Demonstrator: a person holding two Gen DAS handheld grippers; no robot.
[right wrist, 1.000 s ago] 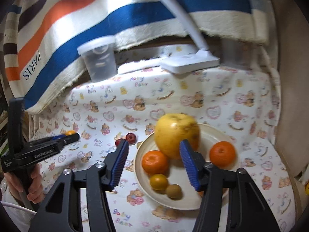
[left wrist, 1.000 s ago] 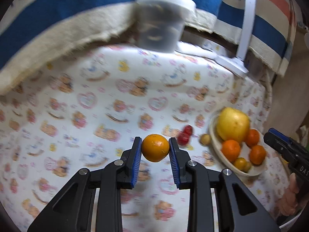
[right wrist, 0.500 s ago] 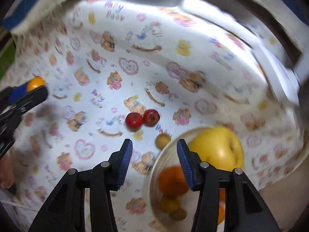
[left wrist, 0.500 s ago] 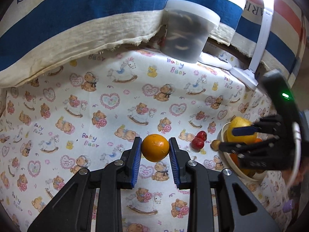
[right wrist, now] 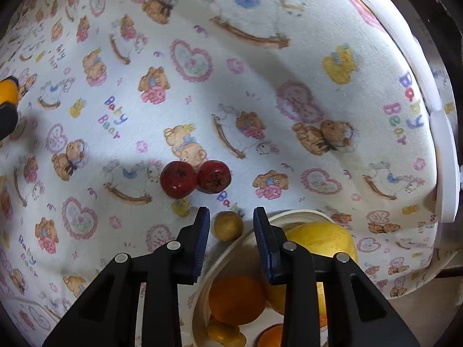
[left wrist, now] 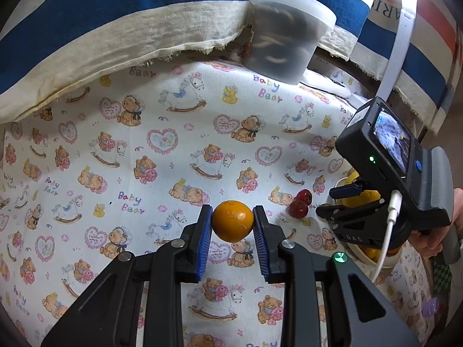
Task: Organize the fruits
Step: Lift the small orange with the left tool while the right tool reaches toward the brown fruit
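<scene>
1. Fruit sorting on a table covered with a baby-bear print cloth (left wrist: 179,150); two hand-held grippers are at work over it.
2. Left gripper (left wrist: 233,225): its blue pads are clamped on a small orange (left wrist: 233,221), held up above the cloth near the middle of the table.
3. Right gripper (right wrist: 231,228): its jaws have just been closing and now stand a little apart, pointing steeply down. A small brownish-yellow round fruit (right wrist: 228,225) lies on the cloth between them, but the pads do not touch it yet.
4. That small fruit sits just outside the rim of a cream plate (right wrist: 231,250) near the table's right edge.
5. The plate holds a large yellow apple-like fruit (right wrist: 321,238), an orange (right wrist: 237,299) and smaller yellow and orange fruits.
6. Two small red fruits (right wrist: 195,178) lie touching each other on the cloth, near the plate and just beyond the small brownish fruit.
7. Judged step: the right gripper is lining up to pick the loose small fruit while the left waits with its orange.
8. The next move seems to call for lowering the jaws around the small fruit and closing gently, without bumping the plate rim beside the right pad.
9. A lidded plastic tub (left wrist: 285,40) and a white lamp arm (left wrist: 400,43) stand at the table's far edge.
</scene>
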